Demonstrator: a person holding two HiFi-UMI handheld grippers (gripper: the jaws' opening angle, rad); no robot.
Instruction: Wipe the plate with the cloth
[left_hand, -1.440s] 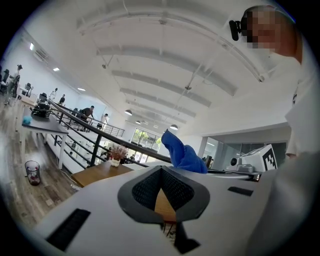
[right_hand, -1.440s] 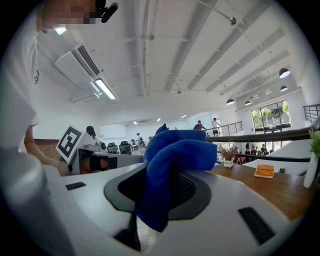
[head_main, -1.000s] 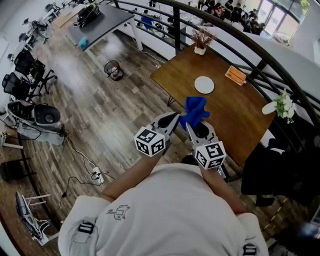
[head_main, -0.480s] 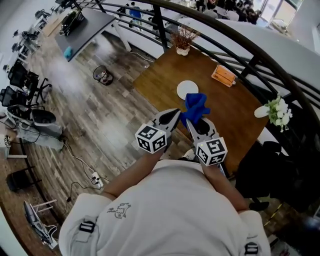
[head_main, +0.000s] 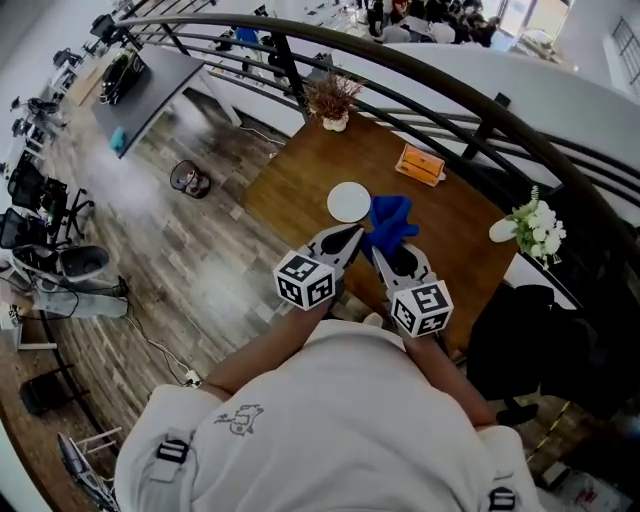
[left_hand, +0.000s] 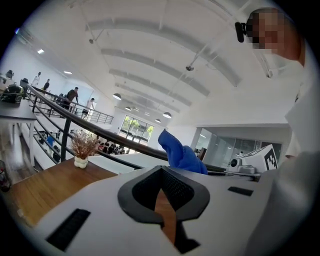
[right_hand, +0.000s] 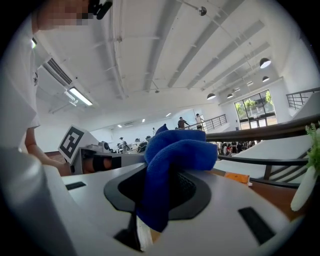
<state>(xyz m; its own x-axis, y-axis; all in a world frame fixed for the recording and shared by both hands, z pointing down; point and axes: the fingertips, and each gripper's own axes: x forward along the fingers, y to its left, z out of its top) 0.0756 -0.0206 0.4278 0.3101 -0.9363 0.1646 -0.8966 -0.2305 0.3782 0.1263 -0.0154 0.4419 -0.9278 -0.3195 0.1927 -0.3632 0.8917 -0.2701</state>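
The white plate (head_main: 348, 201) on the table (head_main: 290, 175) has drawn from well ahead to just beyond the right tongs (head_main: 395, 255), clamped on the blue cloth (head_main: 392, 220), and the closed, empty left tongs (head_main: 345, 240), so wiping looks near.

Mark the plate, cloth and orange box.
plate (head_main: 348, 201), head view, centre of its white face.
cloth (right_hand: 180, 147), right gripper view, bunched upper fold.
orange box (head_main: 421, 164), head view, middle of its top.
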